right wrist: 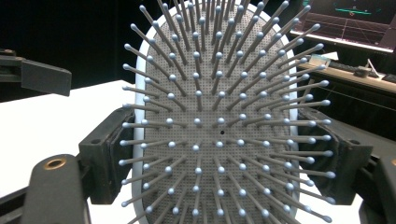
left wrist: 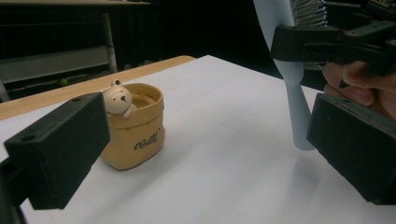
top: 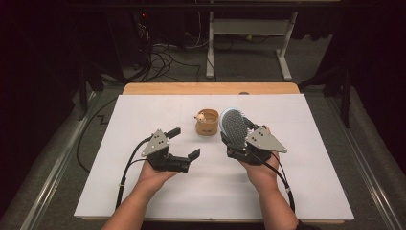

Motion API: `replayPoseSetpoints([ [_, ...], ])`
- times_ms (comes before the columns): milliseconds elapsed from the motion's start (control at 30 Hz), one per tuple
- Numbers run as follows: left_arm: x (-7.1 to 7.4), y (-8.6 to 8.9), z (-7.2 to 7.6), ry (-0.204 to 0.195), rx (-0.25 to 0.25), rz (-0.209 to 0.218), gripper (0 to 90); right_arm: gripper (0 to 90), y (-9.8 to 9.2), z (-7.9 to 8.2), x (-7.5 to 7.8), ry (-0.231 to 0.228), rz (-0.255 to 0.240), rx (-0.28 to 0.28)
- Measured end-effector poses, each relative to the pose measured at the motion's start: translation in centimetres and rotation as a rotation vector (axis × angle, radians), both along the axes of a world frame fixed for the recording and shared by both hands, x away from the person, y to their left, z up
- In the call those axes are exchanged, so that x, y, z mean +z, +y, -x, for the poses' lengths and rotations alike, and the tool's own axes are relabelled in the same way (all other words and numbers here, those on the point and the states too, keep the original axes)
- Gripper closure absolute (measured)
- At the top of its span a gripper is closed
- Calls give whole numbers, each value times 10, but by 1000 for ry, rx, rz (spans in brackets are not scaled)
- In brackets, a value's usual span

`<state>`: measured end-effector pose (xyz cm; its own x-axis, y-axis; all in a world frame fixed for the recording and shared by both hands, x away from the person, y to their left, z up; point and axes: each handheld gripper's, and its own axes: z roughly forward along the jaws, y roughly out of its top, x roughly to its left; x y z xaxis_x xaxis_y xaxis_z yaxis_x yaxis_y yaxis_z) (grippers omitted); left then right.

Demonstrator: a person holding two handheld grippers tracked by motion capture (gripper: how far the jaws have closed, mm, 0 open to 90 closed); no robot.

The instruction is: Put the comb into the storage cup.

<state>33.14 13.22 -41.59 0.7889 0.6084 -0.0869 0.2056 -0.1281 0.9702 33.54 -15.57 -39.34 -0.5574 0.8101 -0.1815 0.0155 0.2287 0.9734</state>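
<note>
Your right hand-held gripper is clenched on a light-blue paddle hairbrush, jaws pinching the brush head from both sides. In the right gripper view the hairbrush faces the camera w/ its bristles pointing straight at the lens, black jaws pressed against the head's left & right edges. In the left gripper view the brush handle hangs down, its tip at or just above the white table surface; can't tell if it touches.

Your left hand-held gripper is released: jaws spread wide, nothing between them. It sits over the table left of centre, well apart from the right one.

A small tan pot w/ a bear figure peeking over its rim stands upright on the table, near the far edge, between the two grippers & just beside the brush head's left side. In the left gripper view the pot shows dark lettering on its front, too small to read for sure, and the bear leans over the rim on the side nearer the left jaw.

The table has a white top over a wooden edge at the far side. Behind it: dark floor, cables & a white desk frame.
</note>
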Motion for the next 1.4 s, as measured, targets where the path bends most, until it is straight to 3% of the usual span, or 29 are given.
replayPoseSetpoints([
  [333,7,1,5,-3,-15,7,6,206,11,4,-5,11,26,38],
  [933,15,-4,9,10,-39,28,13,206,42,14,-11,-20,76,114],
  [1400,24,-5,14,15,-55,56,13,206,54,20,-14,-35,106,144],
])
